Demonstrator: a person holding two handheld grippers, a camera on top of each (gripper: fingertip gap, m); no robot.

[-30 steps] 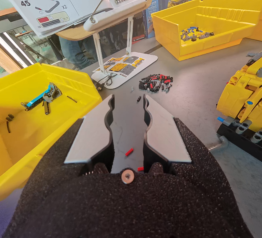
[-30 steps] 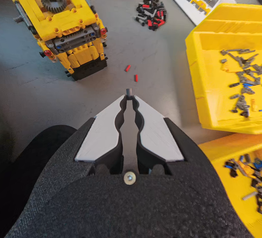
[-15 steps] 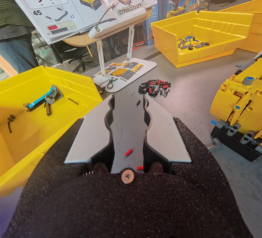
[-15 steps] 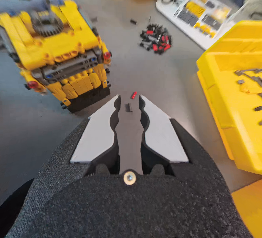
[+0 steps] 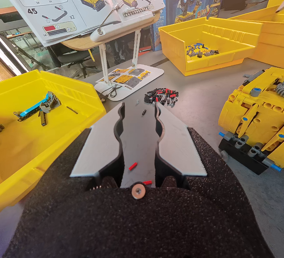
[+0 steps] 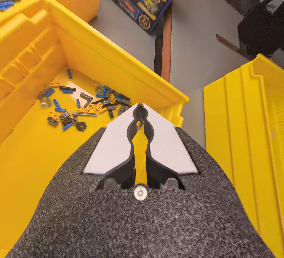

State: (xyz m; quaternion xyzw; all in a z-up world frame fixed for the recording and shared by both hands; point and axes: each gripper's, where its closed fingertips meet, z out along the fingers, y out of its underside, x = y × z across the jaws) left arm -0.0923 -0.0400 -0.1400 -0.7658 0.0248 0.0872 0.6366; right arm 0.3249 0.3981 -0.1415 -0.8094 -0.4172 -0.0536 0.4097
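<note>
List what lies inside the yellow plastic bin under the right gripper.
The yellow plastic bin holds loose small building pieces: blue pins, orange connectors, grey and black links, two clear discs. The shut right gripper covers some pieces beneath its tips.

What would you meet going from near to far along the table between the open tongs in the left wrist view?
Red pin by the screw → second red pin → black pin → small grey bush → pile of black and red pins → white base of the book stand.
</note>
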